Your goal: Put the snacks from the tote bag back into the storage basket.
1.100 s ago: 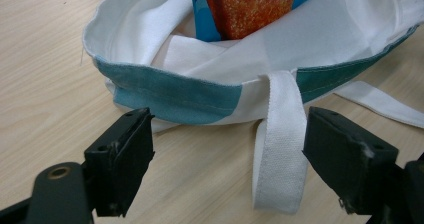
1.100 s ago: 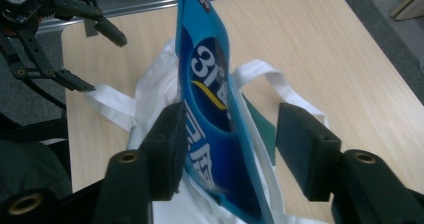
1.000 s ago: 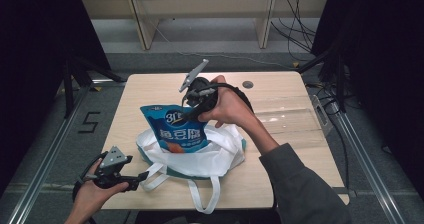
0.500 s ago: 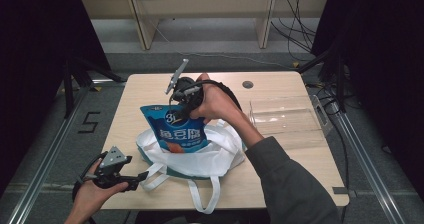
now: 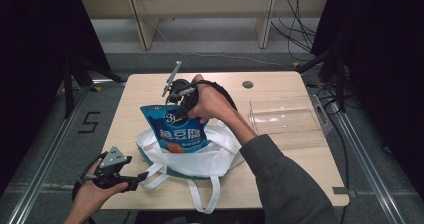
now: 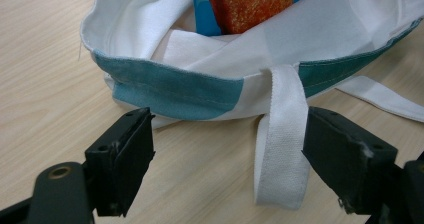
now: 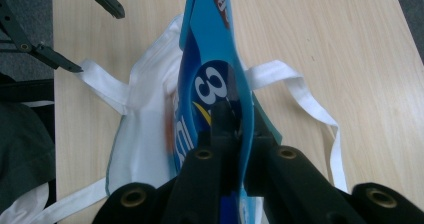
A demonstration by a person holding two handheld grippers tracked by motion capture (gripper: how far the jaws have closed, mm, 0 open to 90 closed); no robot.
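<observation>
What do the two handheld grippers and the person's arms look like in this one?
Both grippers are black. The left gripper has blocky, squared jaw pads with scuffed edges, and a grey three-cornered plate sits on top of it. The right gripper has narrow jaws on arms with brass-coloured pivot holes, a black cable looping over the hand, and a grey plate. The right arm wears a dark grey sleeve.

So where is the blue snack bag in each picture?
High view: the blue snack bag stands in the white tote bag at table centre, its top pinched by the right gripper.
Left gripper view: its bottom shows at top centre, inside the tote.
Right gripper view: edge-on up the middle, clamped between the jaws.
Shared landmark: the tote's white handle strap.
</observation>
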